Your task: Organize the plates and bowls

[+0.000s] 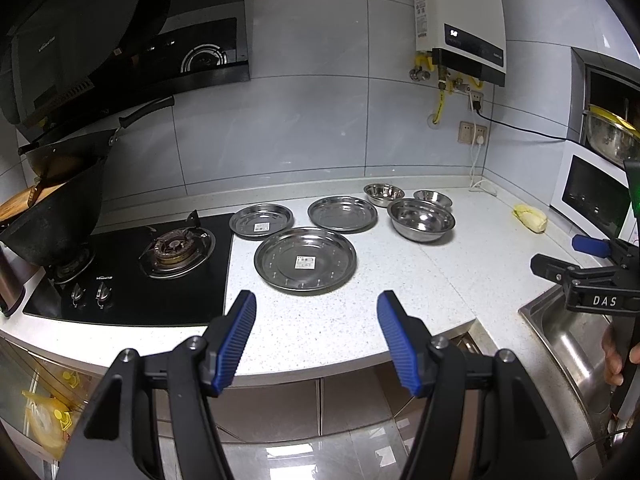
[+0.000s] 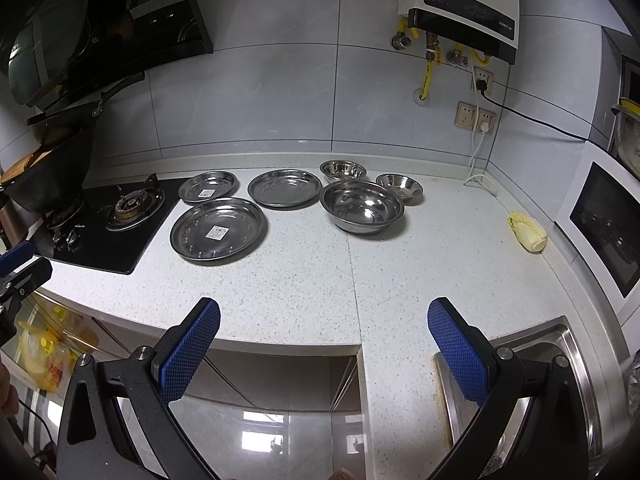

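Observation:
Three steel plates lie on the white counter: a large one in front, a small one behind it by the stove, and a medium one. To their right stand three steel bowls: a large one and two small ones. My left gripper is open and empty, short of the large plate. My right gripper is open and empty above the counter's front edge.
A black gas stove with a wok sits left. A steel sink is at the right front. A cabbage piece lies near a white microwave. A water heater hangs on the wall.

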### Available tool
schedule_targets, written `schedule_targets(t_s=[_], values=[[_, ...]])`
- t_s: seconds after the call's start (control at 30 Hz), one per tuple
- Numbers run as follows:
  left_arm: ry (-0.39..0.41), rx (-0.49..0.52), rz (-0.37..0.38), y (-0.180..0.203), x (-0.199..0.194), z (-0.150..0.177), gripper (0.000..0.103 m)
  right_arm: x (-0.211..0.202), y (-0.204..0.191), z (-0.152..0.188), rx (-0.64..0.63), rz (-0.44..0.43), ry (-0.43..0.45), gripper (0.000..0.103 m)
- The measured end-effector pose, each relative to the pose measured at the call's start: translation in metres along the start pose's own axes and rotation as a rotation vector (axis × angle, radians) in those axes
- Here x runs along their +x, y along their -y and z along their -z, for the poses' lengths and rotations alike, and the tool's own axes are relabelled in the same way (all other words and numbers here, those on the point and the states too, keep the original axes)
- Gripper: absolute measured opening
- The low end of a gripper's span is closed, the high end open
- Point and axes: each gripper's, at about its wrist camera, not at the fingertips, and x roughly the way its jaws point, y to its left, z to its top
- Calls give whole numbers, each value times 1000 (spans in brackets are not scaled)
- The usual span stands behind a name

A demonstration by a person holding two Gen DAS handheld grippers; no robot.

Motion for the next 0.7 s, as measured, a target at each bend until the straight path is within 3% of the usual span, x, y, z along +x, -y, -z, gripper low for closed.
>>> schedule_targets(t_s=[0.7], values=[[-4,-4,1,-2,-3,1,62,-5,1,3,-7,-2,1,102]])
